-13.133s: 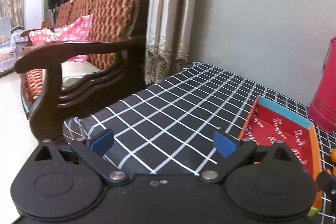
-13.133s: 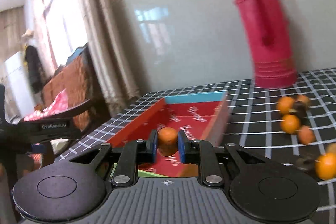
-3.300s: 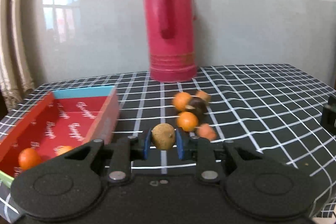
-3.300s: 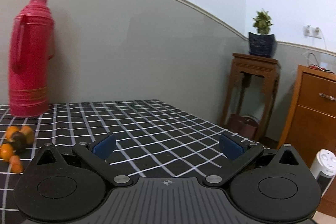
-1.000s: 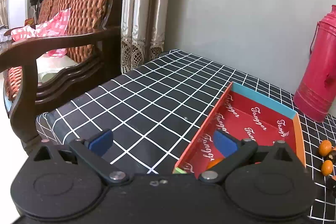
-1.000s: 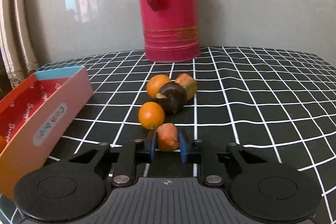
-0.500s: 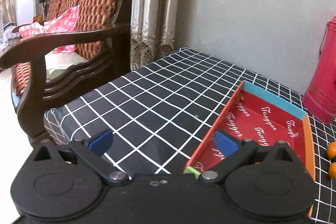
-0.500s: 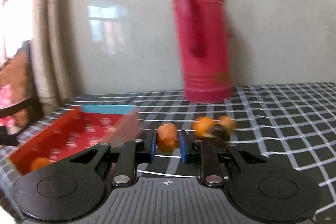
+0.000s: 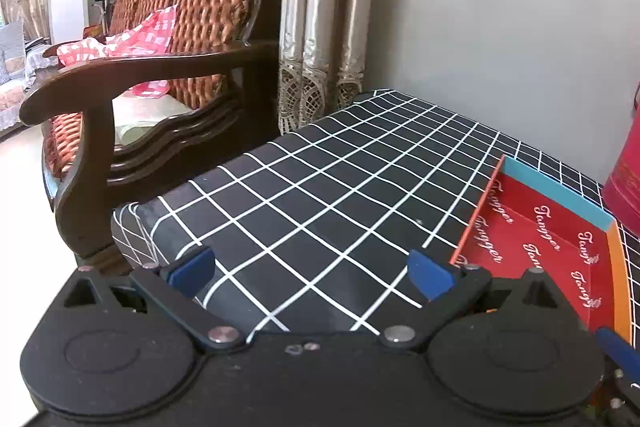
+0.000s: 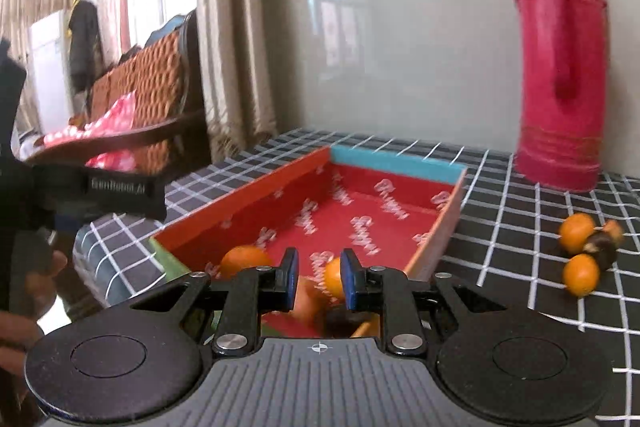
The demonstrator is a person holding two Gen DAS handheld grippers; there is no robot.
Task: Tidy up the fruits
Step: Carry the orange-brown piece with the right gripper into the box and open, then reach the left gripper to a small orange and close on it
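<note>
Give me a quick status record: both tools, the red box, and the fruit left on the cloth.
left tool: open, empty, above the checked cloth beside the red box
right tool: jaws narrow, over the box's near end; blurred orange-red fruit just below the pads, grip unclear
in box: at least one orange
on cloth: two loose oranges, a dark fruit, one smaller orange piece, near the red flask

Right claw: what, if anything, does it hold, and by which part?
A small orange fruit, pinched by its two sides, sitting low in the grip.
</note>
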